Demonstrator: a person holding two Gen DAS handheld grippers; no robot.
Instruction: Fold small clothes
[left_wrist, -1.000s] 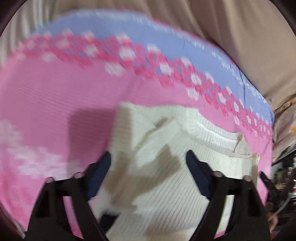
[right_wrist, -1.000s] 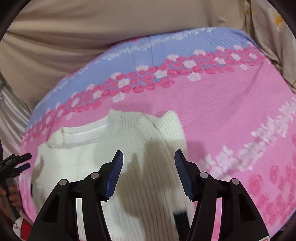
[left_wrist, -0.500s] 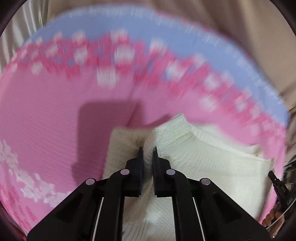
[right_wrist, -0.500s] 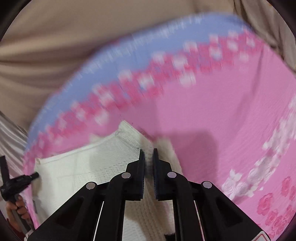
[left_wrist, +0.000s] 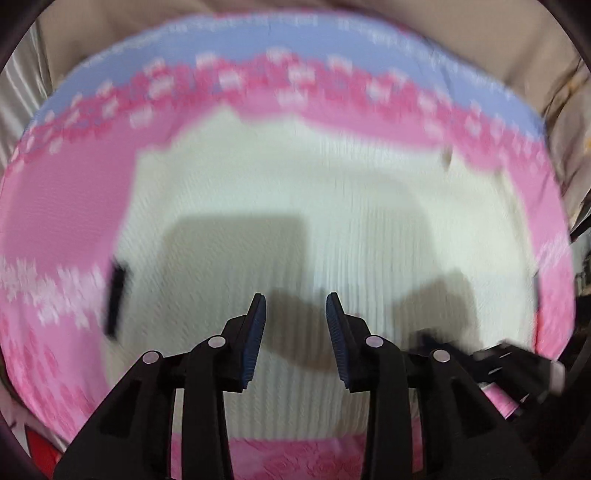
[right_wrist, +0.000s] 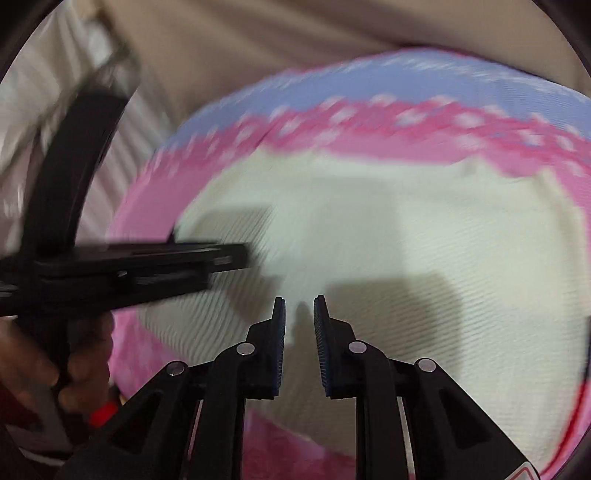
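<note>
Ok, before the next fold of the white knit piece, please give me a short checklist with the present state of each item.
1. Left tongs let go: ok, just opening, nothing between the pads.
2. Right tongs let go: ok, a narrow gap that has just been opening, empty.
3. White knit garment lies flat on the pink blanket: ok, as far as the blur allows.
4. Edges line up: cannot tell, blurred.
5. Tongs clear of each other: ok, the left one crosses the right wrist view without touching.

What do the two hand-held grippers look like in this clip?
Both match: the left hand-held gripper and the right hand-held gripper have matte black plastic linkage arms with round silver rivets at the joints, ending in flat, ribbed blue pads. A red marking shows at the frame's lower right in the right wrist view.
</note>
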